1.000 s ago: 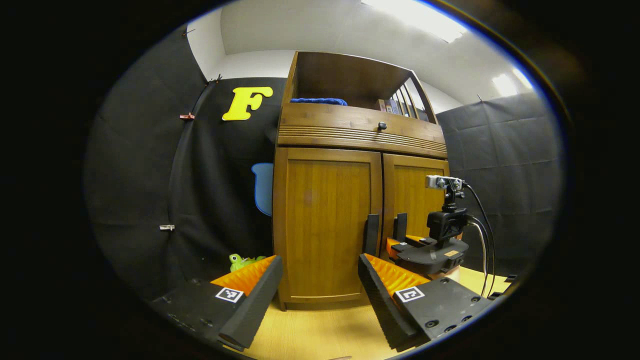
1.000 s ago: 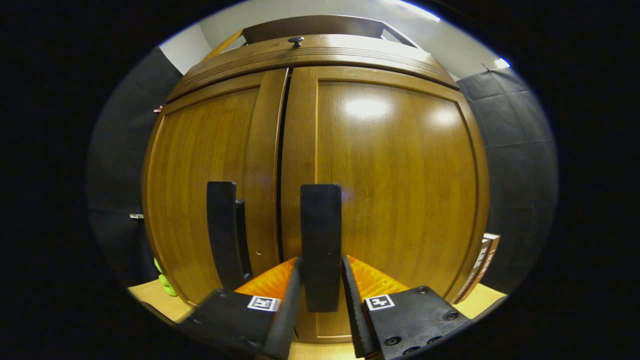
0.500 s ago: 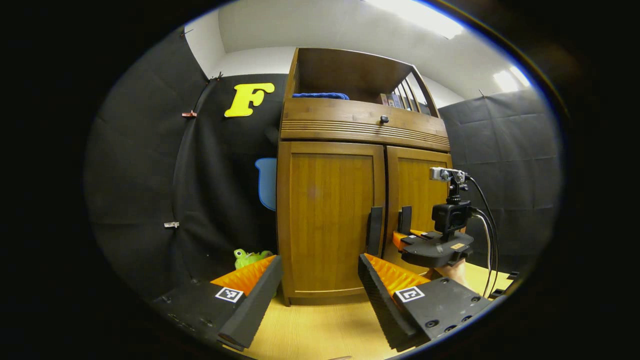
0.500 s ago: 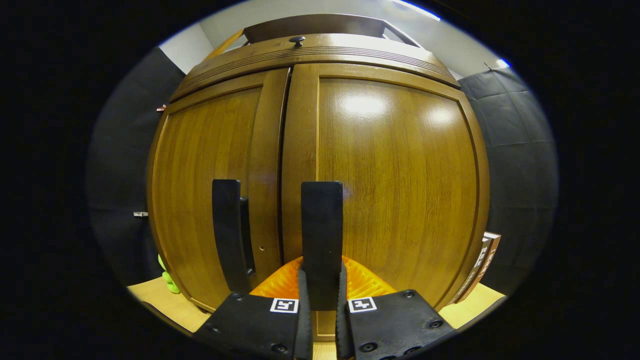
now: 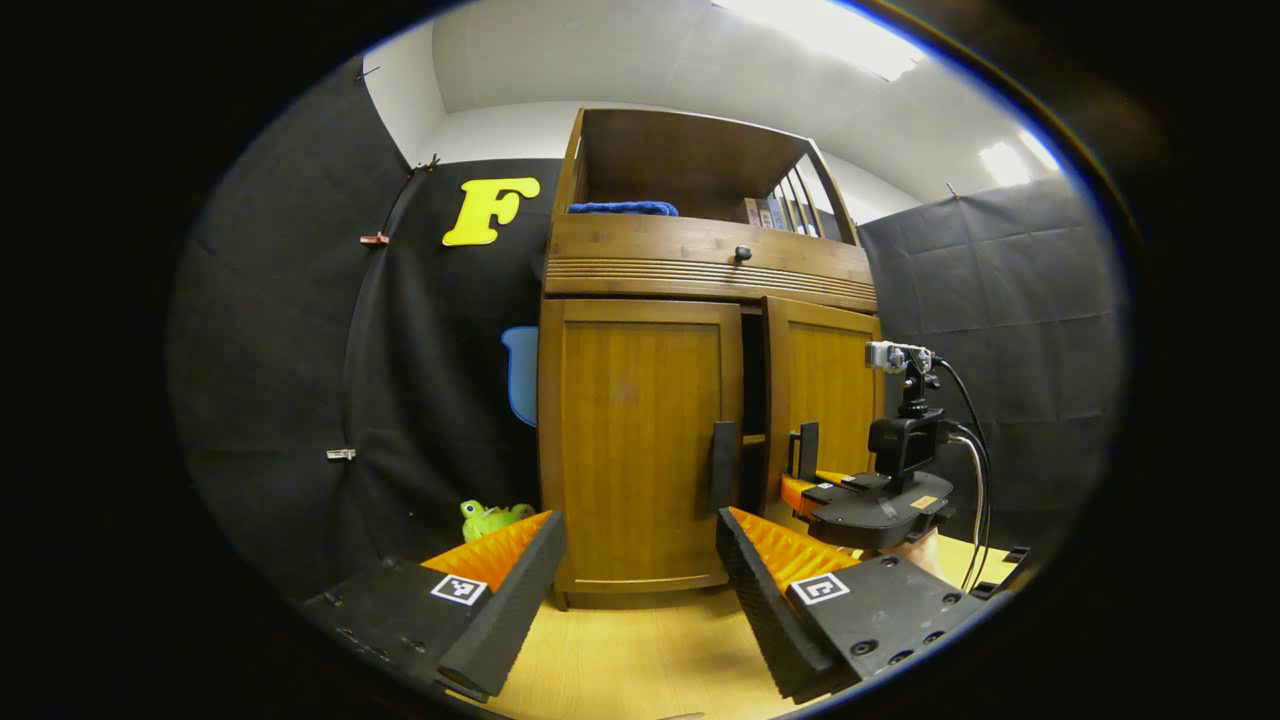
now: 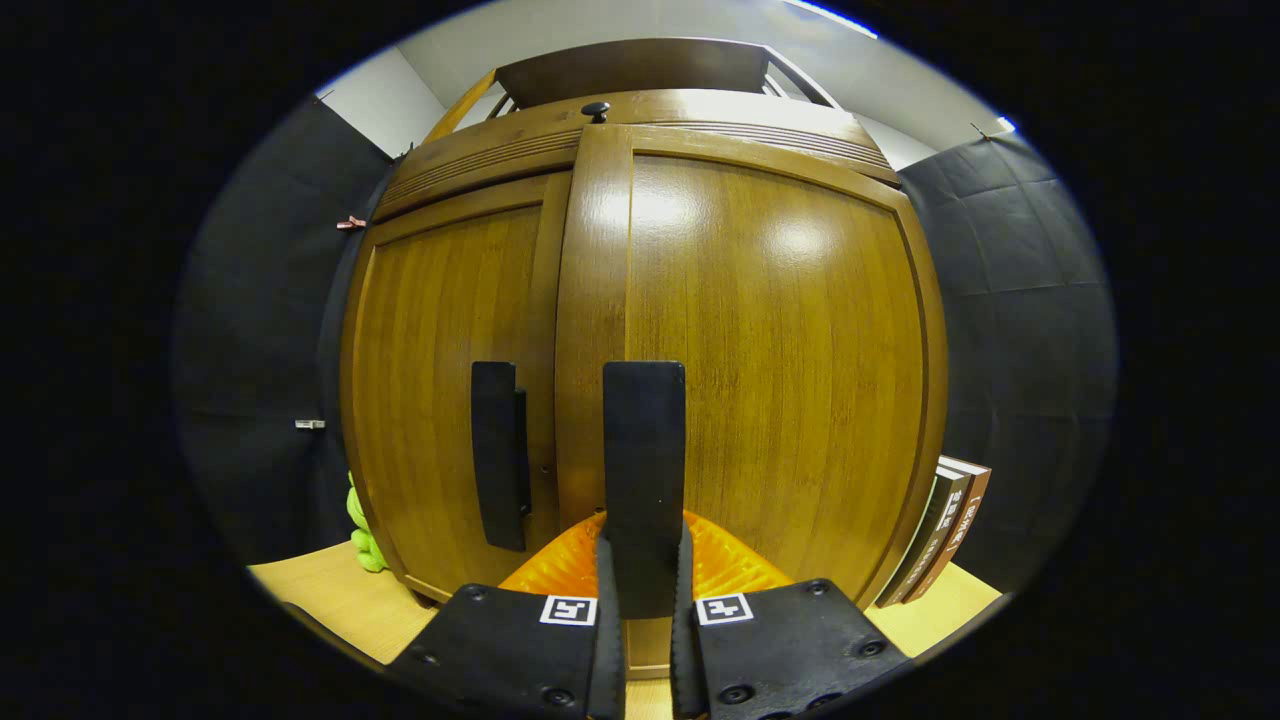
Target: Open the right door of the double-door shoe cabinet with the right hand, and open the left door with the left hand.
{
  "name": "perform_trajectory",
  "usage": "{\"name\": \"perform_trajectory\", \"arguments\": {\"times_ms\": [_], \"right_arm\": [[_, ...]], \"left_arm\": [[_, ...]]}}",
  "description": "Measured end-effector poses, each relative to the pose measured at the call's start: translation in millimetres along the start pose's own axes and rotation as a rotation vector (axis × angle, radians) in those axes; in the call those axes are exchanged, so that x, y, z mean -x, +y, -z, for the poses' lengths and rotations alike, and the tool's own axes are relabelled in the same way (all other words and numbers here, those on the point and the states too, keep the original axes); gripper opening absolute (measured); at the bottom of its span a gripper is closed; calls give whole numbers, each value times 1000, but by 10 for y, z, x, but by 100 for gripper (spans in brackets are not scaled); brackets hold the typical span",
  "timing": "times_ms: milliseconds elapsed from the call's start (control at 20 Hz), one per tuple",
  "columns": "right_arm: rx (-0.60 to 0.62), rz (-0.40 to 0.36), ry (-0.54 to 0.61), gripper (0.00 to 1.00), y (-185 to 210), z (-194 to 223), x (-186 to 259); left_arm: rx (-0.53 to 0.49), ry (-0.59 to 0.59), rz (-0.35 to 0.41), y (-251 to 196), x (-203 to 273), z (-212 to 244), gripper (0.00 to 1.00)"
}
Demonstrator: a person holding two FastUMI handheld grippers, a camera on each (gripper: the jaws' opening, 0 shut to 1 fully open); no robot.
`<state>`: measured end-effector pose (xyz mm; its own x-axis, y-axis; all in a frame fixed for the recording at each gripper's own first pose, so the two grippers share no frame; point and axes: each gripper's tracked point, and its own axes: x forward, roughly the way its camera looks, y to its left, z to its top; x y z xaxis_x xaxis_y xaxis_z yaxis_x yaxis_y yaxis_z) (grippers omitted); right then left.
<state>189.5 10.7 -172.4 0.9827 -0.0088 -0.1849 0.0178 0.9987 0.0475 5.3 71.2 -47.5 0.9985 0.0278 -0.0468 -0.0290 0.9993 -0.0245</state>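
The wooden shoe cabinet [image 5: 700, 265] stands in front of me on a light wood floor. Its right door [image 6: 780, 350] is swung slightly outward, and a dark gap [image 5: 752, 400] shows between the two doors. My right gripper [image 6: 643, 548] is shut on the right door's dark vertical handle [image 6: 643, 450]; the left gripper view has this right gripper [image 5: 806, 478] at that handle. The left door [image 5: 640, 440] is flush, its handle [image 5: 722, 467] untouched. My left gripper [image 5: 640, 520] is open and hangs well short of the cabinet, roughly in line with the left door.
A green toy [image 5: 490, 518] lies on the floor left of the cabinet. Some books [image 6: 945, 530] lean against its right side. Above the doors is a drawer with a knob [image 5: 742, 254], and an open shelf holding a blue cloth [image 5: 622, 208].
My right gripper closed fully on the right handle and drew the right door outward, opening a gap between the doors. The left gripper stayed open, with only a slight shift of view.
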Motion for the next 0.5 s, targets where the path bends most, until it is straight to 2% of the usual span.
{"name": "perform_trajectory", "arguments": {"times_ms": [250,500], "right_arm": [[-5,-40,-4,22,-75,-31,262],[-15,-84,2,22,-150,-55,468]], "left_arm": [[18,1,47,-289,-13,17,95],[18,25,48,-514,-15,68,94]]}}
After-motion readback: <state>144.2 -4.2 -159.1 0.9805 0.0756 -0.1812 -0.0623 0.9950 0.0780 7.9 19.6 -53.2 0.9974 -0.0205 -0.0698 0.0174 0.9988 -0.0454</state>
